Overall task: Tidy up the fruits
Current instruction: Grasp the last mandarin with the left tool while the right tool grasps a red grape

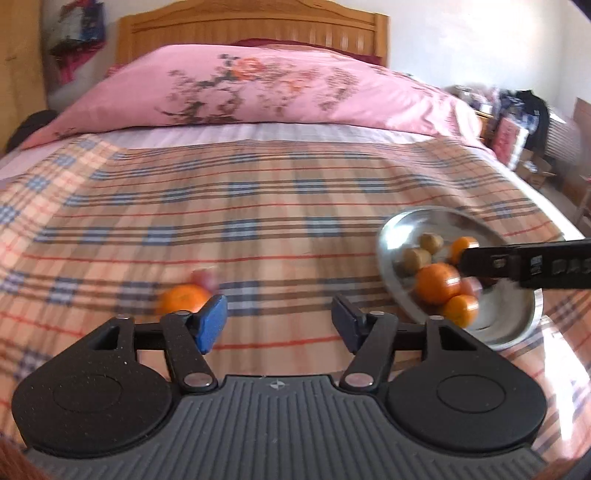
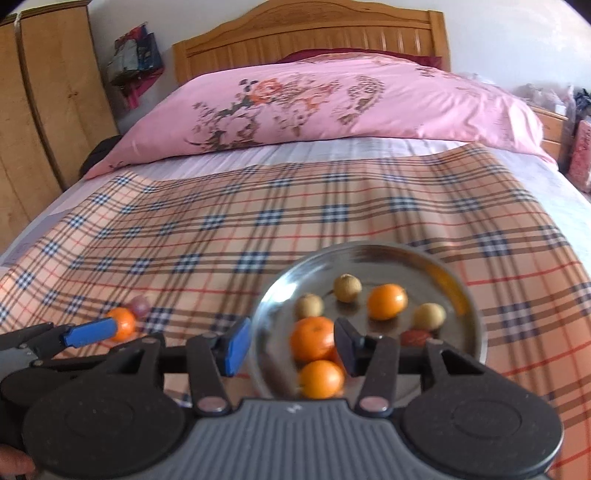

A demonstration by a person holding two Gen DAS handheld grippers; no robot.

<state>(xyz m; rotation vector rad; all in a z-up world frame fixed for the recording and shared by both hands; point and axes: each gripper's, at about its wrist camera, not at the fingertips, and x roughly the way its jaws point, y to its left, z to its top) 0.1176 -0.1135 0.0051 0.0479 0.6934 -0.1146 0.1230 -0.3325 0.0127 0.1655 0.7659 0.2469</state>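
Note:
A steel plate [image 2: 461, 295] lies on the plaid bed cover and holds three oranges [image 2: 312, 338], three brown kiwis [image 2: 347, 288] and a red fruit [image 2: 415, 336]. My right gripper [image 2: 291, 345] is open and empty, low over the plate's near side, around the front oranges. A loose orange [image 1: 183, 298] and a small purple fruit [image 1: 207, 277] lie on the cover to the left. My left gripper [image 1: 279, 325] is open and empty, its left finger just beside the loose orange. The plate also shows in the left wrist view [image 1: 395, 232].
A pink floral pillow [image 2: 332, 99] lies across the head of the bed before a wooden headboard [image 2: 314, 33]. A wooden wardrobe [image 2: 44, 110] stands at the left. Boxes and clutter [image 1: 517, 125] stand beyond the bed's right edge.

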